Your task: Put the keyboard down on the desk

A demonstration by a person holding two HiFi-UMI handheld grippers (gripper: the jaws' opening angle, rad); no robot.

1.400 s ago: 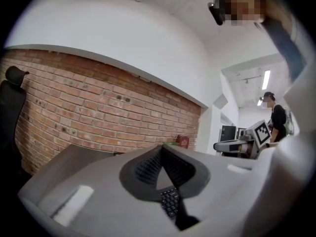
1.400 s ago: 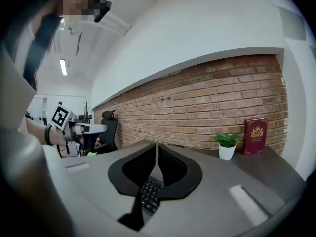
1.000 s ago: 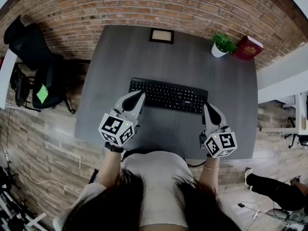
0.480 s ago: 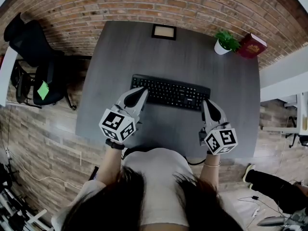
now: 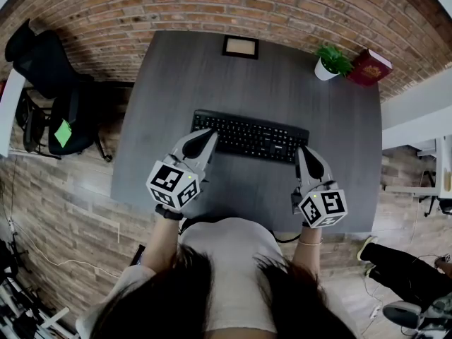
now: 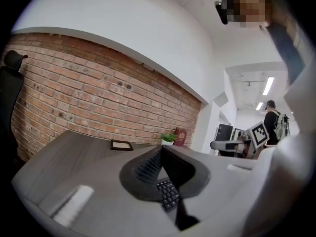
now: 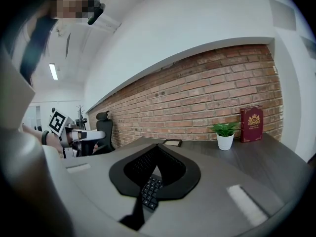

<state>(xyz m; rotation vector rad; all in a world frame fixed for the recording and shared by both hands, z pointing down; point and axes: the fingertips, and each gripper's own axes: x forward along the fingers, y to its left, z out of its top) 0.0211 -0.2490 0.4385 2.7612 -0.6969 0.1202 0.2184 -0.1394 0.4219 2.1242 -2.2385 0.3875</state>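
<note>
Keyboard [image 5: 251, 136]: black, lies flat and lengthwise across the middle of the grey table [image 5: 176, 83], nearer the person's edge than the wall.
Left gripper [image 5: 209, 133]: tip sits at the keyboard's left end, near its front corner; points nearly level, away from the person.
Left jaws: pressed together at the tips. In the left gripper view, keys [image 6: 169, 195] show through the gap below the tips. Can't tell if the tips touch the keyboard; no clear pinch.
Right gripper [image 5: 304, 151]: tip at the keyboard's right end, also close to level.
Right jaws: pressed together at the tips. In the right gripper view a strip of keys [image 7: 148, 191] shows in the gap beneath them. Contact can't be confirmed here either.
Picture frame [image 5: 241, 46]: lies at the table's far edge, centre, well apart from the keyboard.
Potted plant [image 5: 330, 62]: green, in a white pot, far right corner of the table.
Red book [image 5: 370, 68]: stands just beside the plant, against the brick wall [image 5: 212, 6].
Office chair [image 5: 49, 69]: black, on the floor left of the table.
</note>
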